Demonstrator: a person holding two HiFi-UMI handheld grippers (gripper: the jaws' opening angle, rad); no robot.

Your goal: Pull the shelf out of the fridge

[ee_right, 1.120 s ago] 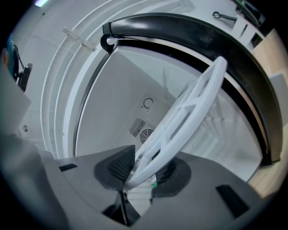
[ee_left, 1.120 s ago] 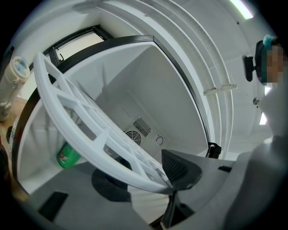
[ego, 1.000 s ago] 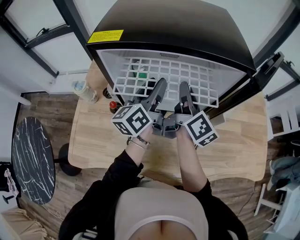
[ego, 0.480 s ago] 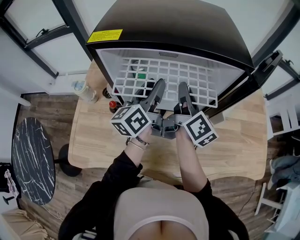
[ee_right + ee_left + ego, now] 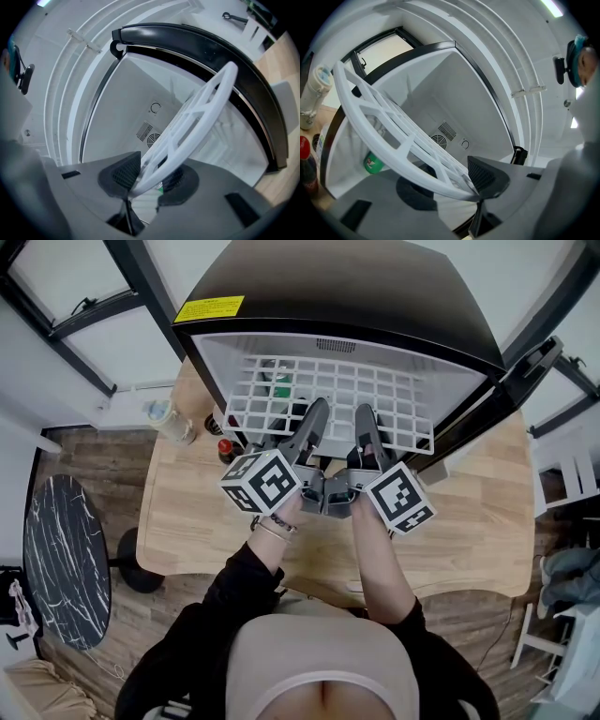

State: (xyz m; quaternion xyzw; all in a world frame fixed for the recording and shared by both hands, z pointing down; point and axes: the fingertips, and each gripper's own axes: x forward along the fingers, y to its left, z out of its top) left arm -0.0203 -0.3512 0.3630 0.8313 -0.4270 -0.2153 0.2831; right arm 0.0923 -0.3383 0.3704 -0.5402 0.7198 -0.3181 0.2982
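Judged roughly halfway. Already drawn partway out of the open fridge (image 5: 356, 296): the white grid shelf (image 5: 337, 399), jutting toward six o'clock over the counter (image 5: 187, 531), far edge at twelve o'clock not yet free of the cabinet. Left to do, by the look of it: sliding the remainder clear of the side walls and lifting it away.

Gripped at the front rim from both sides of centre: left claw (image 5: 314, 418) at about seven o'clock of the shelf, right claw (image 5: 367, 423) at about five, close side by side. Along the left claw (image 5: 457, 185): jaws fairly wide yet closed on the rim, pads seemingly pressing it from either side. Along the right claw (image 5: 147, 180): narrower, clamped on the same rim, bar pinched between both pads. Nothing else held or touched.
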